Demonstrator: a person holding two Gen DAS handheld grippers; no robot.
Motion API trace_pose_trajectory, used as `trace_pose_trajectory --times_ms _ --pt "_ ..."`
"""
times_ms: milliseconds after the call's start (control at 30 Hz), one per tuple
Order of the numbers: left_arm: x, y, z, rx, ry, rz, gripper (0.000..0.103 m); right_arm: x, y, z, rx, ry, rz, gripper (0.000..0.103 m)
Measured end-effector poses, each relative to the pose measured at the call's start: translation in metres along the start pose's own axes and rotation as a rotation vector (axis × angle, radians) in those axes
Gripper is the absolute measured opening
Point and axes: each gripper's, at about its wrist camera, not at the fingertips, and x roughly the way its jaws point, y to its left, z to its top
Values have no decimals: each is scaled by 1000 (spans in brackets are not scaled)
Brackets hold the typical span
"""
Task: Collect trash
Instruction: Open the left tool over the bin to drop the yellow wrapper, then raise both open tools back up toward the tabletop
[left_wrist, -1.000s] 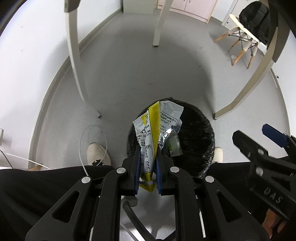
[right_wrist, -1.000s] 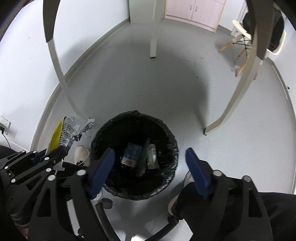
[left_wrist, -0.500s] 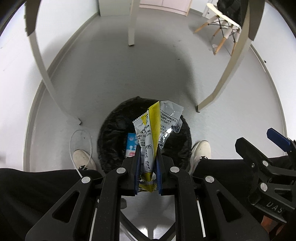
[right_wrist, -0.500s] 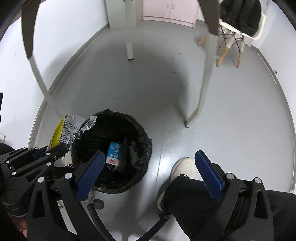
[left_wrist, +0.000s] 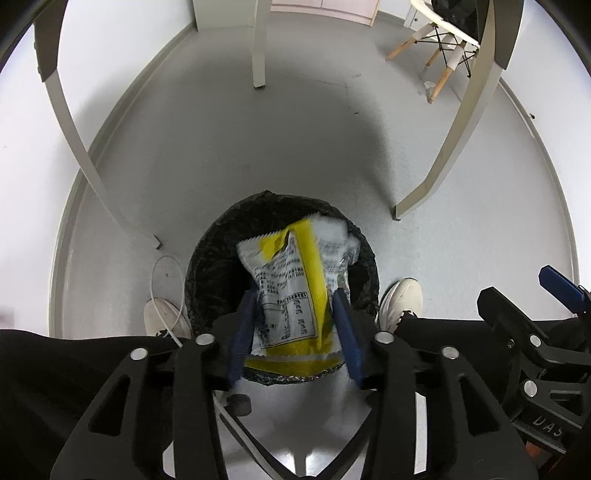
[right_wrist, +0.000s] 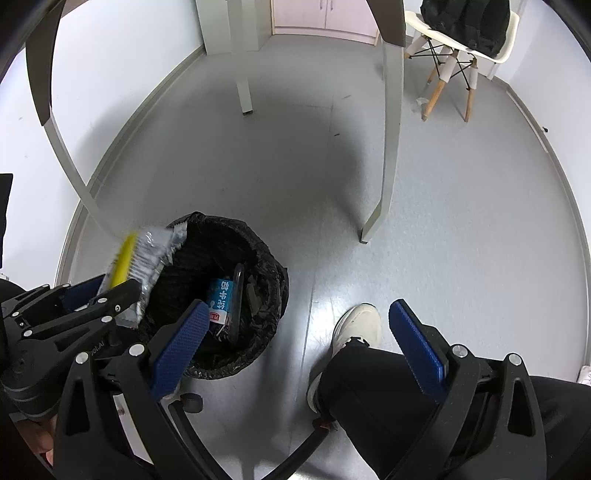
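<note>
A yellow and silver snack wrapper (left_wrist: 291, 291) hangs between the blue pads of my left gripper (left_wrist: 294, 295), right above the black-lined trash bin (left_wrist: 210, 266). The left jaws are opening, and the pads stand clear of the wrapper's edges. From the right wrist the same wrapper (right_wrist: 142, 254) shows blurred over the bin's (right_wrist: 266, 273) left rim, beside the left gripper (right_wrist: 99, 295). A blue and white carton (right_wrist: 220, 299) and dark scraps lie inside the bin. My right gripper (right_wrist: 297, 308) is wide open to the right of the bin, holding nothing.
The person's white shoes (left_wrist: 402, 295) (left_wrist: 162, 317) flank the bin, with black trouser legs below. White table legs (right_wrist: 388, 147) (left_wrist: 77, 147) rise around it. A white cable (left_wrist: 170, 280) loops on the grey floor. A chair carrying a black bag (right_wrist: 461, 33) stands far right.
The left jaws have spread apart and the wrapper, pinched edge-on before, now lies flat and loose between them. Both views shifted across the floor; the bin now sits centred under the left gripper.
</note>
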Motion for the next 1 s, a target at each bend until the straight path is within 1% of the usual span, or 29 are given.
trace_pose_trajectory --times_ms 33,100,133,200,233,367,567,800,1000 --pt "0 0 0 -1 0 3 48 0 0 0 -1 0 0 94" --pt "-2 1 -1 -3 -4 7 56 0 1 0 -3 0 1 94" --pt "-2 1 -1 -3 -6 6 57 0 1 0 -5 1 0 94" --pt "-4 0 -2 2 -12 11 64 2 0 -1 -4 2 1 94" --pt "-4 0 -3 5 -15 12 66 2 0 -2 -5 1 0 94" --pt "-9 1 -4 8 -32 18 77 0 1 -3 -9 -2 -2 94" --pt "-23 7 -5 -10 -65 16 90 -7 2 -4 -14 -12 -1 94" --pt "-45 16 -8 -29 -118 17 97 -25 0 -4 -9 -45 -9 94" --pt "-71 23 -13 -30 -178 28 97 -43 1 -4 -4 -78 -15 94"
